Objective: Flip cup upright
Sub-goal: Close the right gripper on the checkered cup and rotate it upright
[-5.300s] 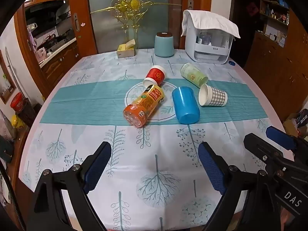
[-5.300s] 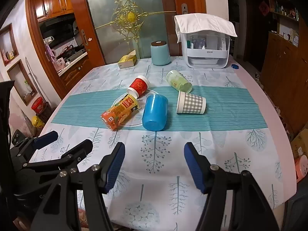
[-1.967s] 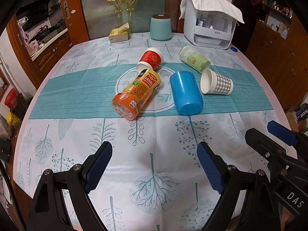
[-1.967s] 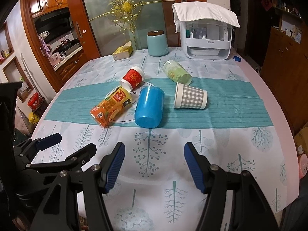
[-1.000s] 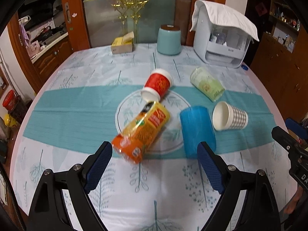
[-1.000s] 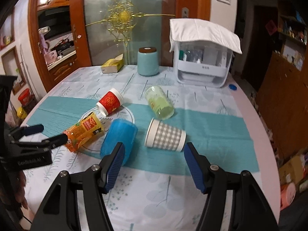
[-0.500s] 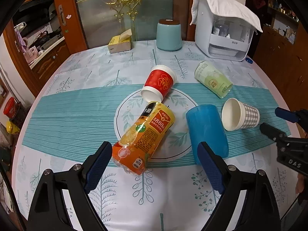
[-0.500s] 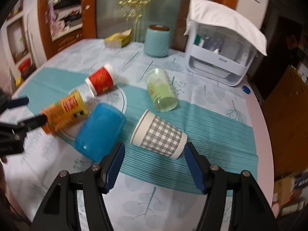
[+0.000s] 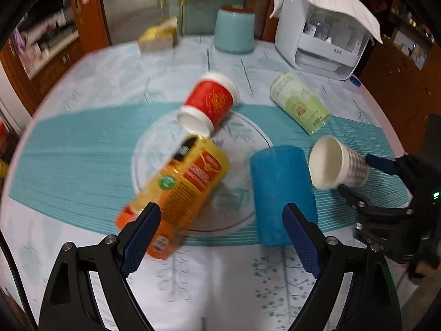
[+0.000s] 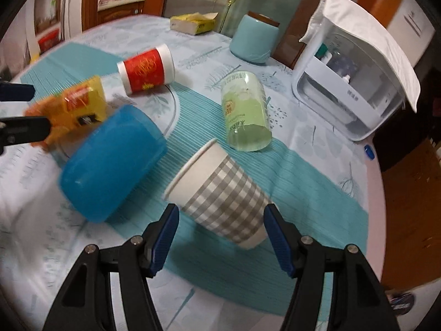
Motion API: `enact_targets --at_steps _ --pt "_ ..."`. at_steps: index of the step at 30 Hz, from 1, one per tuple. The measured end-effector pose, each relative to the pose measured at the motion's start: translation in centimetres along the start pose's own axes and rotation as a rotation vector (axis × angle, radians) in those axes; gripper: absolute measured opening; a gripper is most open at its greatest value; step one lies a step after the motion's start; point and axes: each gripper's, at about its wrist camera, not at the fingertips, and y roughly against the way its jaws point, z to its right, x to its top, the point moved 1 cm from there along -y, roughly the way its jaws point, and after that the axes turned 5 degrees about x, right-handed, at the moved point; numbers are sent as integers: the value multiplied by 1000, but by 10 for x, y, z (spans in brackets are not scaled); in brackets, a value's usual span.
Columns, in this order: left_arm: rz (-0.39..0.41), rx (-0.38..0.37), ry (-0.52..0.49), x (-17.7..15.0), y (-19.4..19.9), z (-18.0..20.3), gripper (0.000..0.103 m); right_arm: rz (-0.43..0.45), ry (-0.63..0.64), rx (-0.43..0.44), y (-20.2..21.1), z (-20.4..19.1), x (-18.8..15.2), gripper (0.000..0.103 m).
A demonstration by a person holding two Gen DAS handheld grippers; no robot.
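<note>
Several cups lie on their sides on the teal runner. A grey-checked paper cup (image 10: 220, 190) lies with its mouth to the left; it also shows in the left wrist view (image 9: 337, 162). My right gripper (image 10: 220, 237) is open, its jaws on either side of that cup's base end, apart from it. A blue cup (image 9: 281, 190) (image 10: 110, 162), an orange-yellow cup (image 9: 179, 190), a red cup (image 9: 209, 104) and a green cup (image 9: 300, 106) lie nearby. My left gripper (image 9: 220, 234) is open and empty, between the orange and blue cups.
A white dispenser (image 9: 325, 24) under a cloth, a light-blue canister (image 9: 234, 31) and a tissue box (image 9: 157, 40) stand at the table's far side. The table edge curves away at the right (image 10: 377, 220). Cabinets stand beyond.
Both grippers have moved forward and lower toward the cups. The right gripper now straddles the checked cup's base end. The cups have not moved.
</note>
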Motion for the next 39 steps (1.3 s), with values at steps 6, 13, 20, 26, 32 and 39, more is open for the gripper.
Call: enact_targets --at_steps 6,13,20,26,32,39 --pt "17 43 -23 -2 -8 6 89 14 45 -62 -12 -1 9 65" --pt "17 37 -8 -1 -9 4 89 -23 90 -105 -24 0 19 65" --pt "9 56 -16 -1 -9 4 89 -19 -9 -54 -24 14 25 59" --pt "8 51 -7 -5 -5 2 89 -27 -187 105 -13 29 19 52" --pt "25 53 -14 -12 6 3 89 -36 -354 211 4 31 4 52" --pt "25 62 -23 -26 20 -2 89 -13 -577 327 43 23 -22 19"
